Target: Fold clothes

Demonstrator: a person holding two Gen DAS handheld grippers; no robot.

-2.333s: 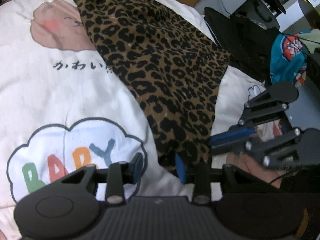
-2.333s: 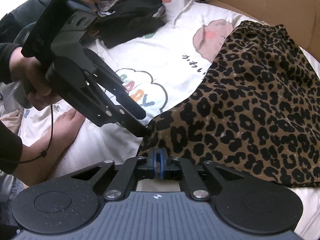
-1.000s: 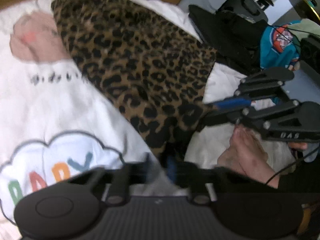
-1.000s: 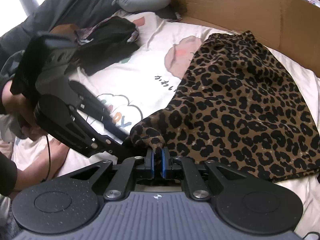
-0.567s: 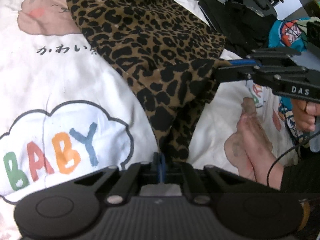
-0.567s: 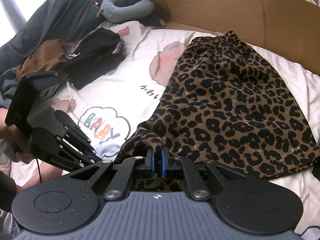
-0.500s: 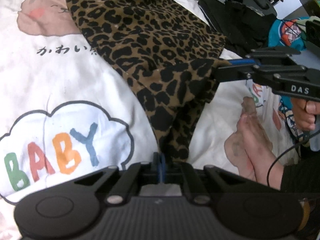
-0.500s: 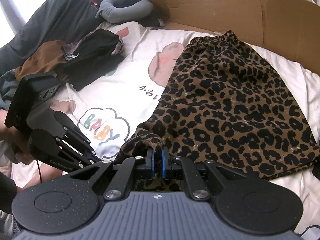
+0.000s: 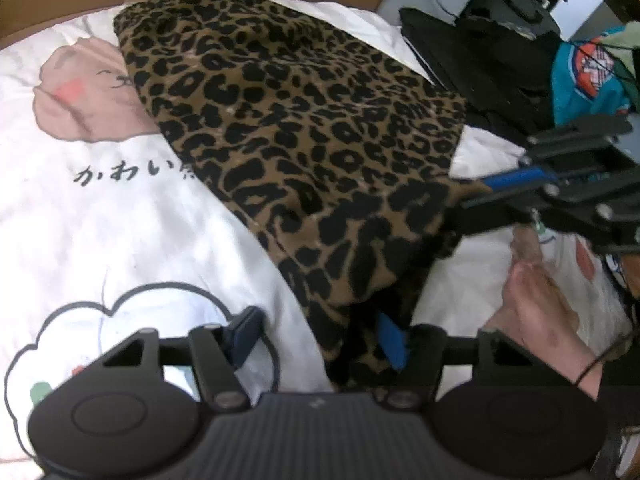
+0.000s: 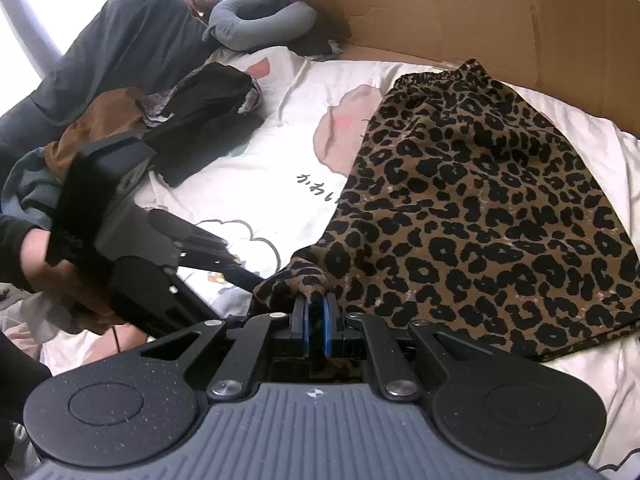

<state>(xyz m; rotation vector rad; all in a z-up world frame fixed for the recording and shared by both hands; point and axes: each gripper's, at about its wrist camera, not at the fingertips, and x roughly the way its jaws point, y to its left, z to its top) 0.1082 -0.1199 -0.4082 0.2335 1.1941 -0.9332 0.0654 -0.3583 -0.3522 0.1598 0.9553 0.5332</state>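
Leopard skirt (image 10: 472,208) lies flat on bed sheet (image 10: 280,152), long axis away from both tools, waistband at far end near cardboard (image 10: 460,16). Right tool (image 10: 315,312) pinches near hem corner. Left tool (image 9: 316,334) spread apart, hem between fingers, not clamped.

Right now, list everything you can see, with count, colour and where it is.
skirt: one, leopard, spread on sheet
sheet: one, white with cartoons, under skirt
cardboard: one, brown, behind skirt
neck pillow: one, grey, far left
clothes pile: one, black and brown, left of skirt
heap: one, black, right of sheet
garment: one, teal, far right
foot: one, bare, on sheet
left gripper: one, black, open at skirt hem
right gripper: one, black, shut on skirt corner
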